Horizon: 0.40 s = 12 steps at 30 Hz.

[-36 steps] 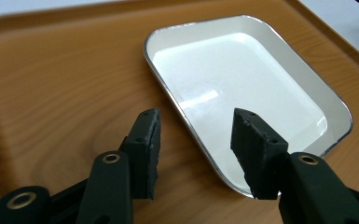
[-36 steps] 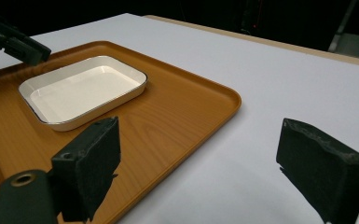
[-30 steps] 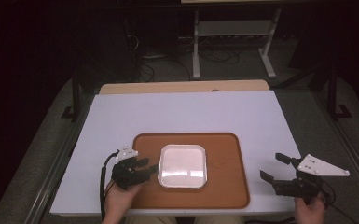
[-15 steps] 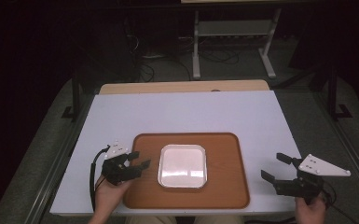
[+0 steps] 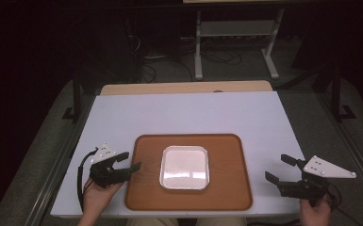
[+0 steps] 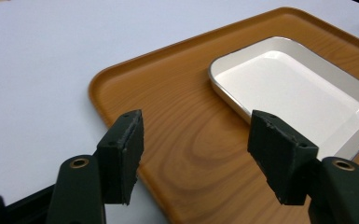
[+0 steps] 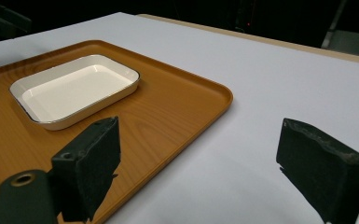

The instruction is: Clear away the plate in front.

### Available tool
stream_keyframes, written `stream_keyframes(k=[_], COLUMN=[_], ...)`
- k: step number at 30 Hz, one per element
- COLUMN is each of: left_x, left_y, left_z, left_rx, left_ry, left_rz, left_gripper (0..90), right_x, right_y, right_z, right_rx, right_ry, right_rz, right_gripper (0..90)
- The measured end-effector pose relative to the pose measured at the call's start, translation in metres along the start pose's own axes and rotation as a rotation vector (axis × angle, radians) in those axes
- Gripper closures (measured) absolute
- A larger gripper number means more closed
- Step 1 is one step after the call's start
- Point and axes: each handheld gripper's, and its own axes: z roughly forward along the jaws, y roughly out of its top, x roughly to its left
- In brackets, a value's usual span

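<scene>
At the lower left of the high view the left tool (image 5: 128, 161) had just been opening its jaws, which stood wide with nothing between them, at the left rim of the tray (image 5: 141, 188); the right tool (image 5: 280, 169), lower right, also gaped empty over the desk (image 5: 188, 113). The white dish (image 5: 184, 167) sat mid-tray, apart from both. A careless reach could have knocked the rim, sliding tray and dish, or pinched the dish's shallow wall and tipped it.
</scene>
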Motion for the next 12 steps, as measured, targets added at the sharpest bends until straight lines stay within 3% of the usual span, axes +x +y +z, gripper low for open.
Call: stream_keyframes(k=[12], left_x=[0.008], left_y=[-0.012], left_z=[-0.006], left_rx=[-0.003], left_ry=[-0.005], left_rz=[-0.013], left_gripper=[33.7], right_x=[0.0], right_y=[0.0], right_z=[0.0], right_rx=[-0.001], right_ry=[0.005], right_rz=[0.001], right_gripper=[12.6])
